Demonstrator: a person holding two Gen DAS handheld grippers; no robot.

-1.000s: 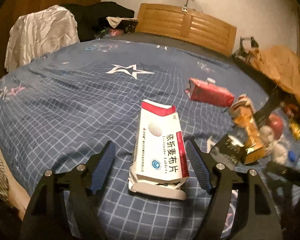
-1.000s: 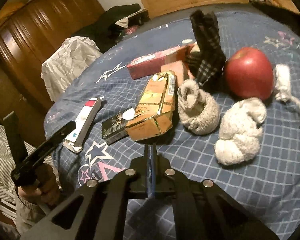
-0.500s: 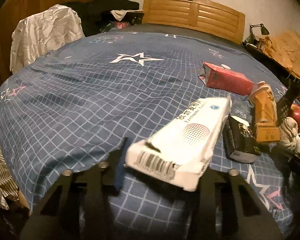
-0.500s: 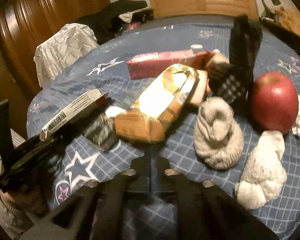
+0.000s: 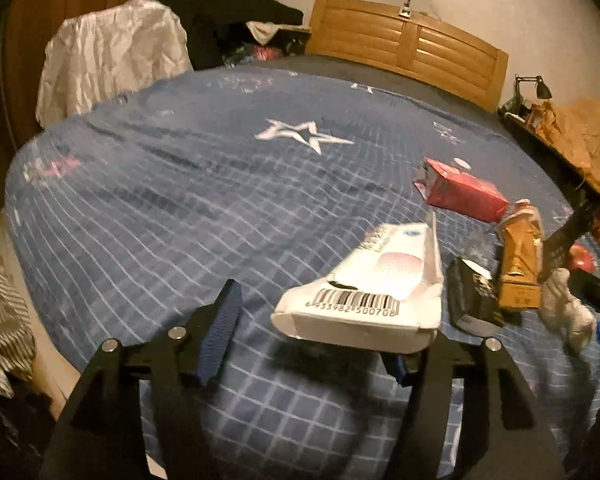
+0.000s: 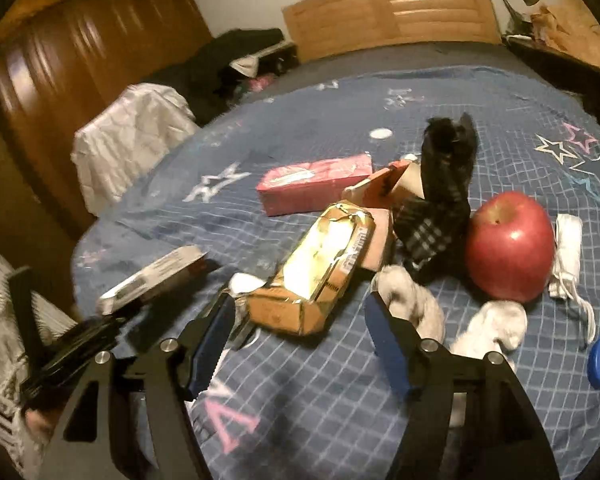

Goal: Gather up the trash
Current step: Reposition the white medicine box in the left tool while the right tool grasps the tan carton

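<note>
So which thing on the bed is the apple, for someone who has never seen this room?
Start from the blue checked bedspread with its star prints, and look at the cluttered patch of boxes and socks. The apple sits right of the dark plaid sock. It is the only round, glossy red thing there; the rest is boxy or soft.

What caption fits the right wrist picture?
Right gripper opening over the gold carton, beside a red apple on the blue bedspread.
</note>
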